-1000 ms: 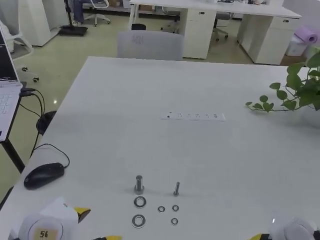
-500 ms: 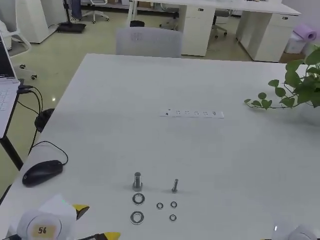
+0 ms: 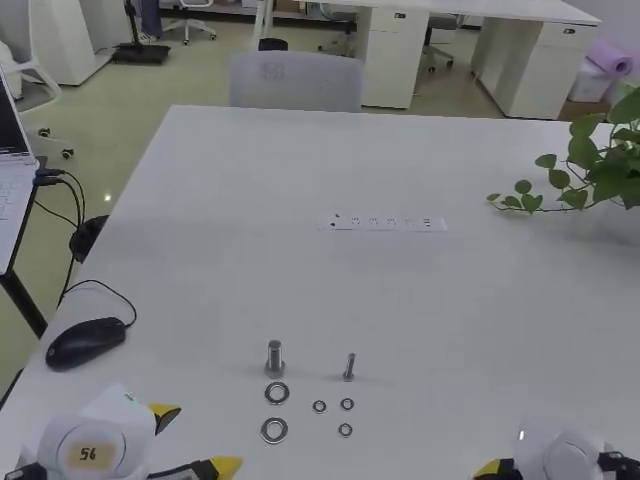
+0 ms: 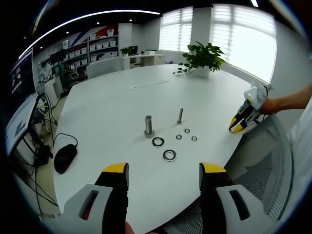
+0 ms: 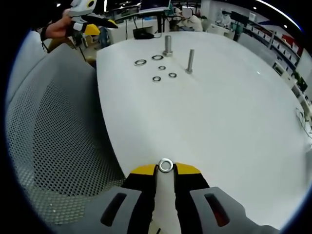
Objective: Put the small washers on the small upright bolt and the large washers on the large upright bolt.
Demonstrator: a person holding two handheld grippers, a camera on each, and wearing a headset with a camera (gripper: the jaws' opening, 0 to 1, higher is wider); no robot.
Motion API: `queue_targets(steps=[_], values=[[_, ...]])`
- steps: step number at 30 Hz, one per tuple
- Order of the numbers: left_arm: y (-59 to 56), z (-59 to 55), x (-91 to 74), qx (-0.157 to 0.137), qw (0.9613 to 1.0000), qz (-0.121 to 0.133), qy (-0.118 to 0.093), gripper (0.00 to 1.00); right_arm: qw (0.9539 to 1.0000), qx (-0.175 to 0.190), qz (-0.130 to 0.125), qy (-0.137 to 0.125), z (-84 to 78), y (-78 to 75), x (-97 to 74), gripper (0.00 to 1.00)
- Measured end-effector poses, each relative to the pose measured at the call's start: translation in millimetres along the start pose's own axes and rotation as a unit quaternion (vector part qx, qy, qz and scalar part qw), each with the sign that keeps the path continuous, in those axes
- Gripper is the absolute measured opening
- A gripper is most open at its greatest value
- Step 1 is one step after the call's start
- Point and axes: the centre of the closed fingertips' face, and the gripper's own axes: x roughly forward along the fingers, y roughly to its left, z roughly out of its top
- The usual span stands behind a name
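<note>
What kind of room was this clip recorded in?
Most likely an open-plan office: a large white table with an inset socket strip, a computer mouse at its edge, a grey office chair, and more white desks behind.

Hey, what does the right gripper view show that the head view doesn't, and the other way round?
Right gripper view: the right gripper, its jaws shut on a washer, with a mesh chair back beside the table edge. Head view: a black mouse, a leafy plant, a strip of sockets in the tabletop and a grey chair at the far side. Shared: the large bolt, the small bolt and five loose washers lying by them on the white table.
</note>
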Motion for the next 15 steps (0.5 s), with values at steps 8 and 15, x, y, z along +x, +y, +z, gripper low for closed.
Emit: queue_targets(steps=[8,15], values=[[2.3,-0.3,-1.5,-0.002,1.0,0.004,-0.001,0.58,0.9999,-0.012,0.011,-0.006,32.3,-4.9,19.9,0.15],[2.8,-0.3,-2.1,-0.002,1.0,0.004,0.0,0.58,0.9987,-0.044,0.027,-0.006,51.7,-2.7,31.6,0.15]])
